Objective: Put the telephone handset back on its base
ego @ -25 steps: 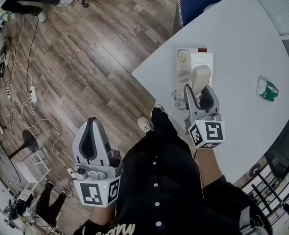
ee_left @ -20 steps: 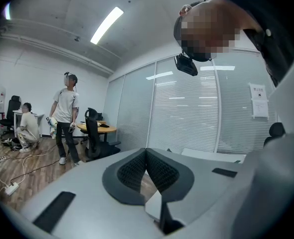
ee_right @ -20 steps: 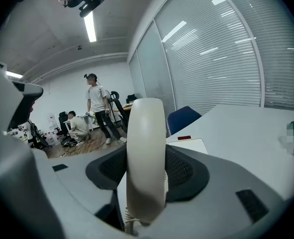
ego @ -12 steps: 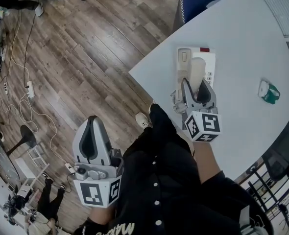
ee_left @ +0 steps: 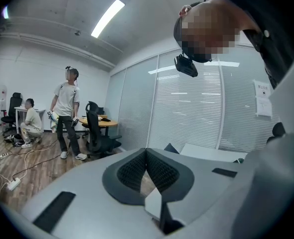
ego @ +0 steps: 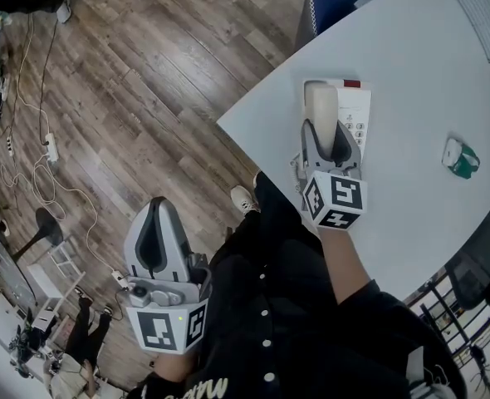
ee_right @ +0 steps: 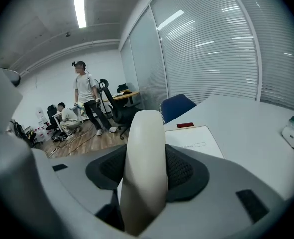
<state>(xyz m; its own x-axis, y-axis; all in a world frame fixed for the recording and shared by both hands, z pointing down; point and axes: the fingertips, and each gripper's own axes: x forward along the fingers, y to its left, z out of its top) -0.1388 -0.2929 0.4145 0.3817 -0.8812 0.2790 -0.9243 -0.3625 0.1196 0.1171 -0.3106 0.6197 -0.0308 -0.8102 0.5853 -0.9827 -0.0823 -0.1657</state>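
Stage: late | handset is pinched by right gripper fingers, held over base on surface | left gripper fingers pressed together, empty | left: seating, release judged outstanding

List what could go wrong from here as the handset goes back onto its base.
1. The right gripper has its fingers shut on the handset above the base; alignment is hard to judge, so opening now may leave it crooked.
2. The base sits near the table's edge and the left gripper hangs away over the floor, so nothing steadies it; a push might shove it toward that edge.
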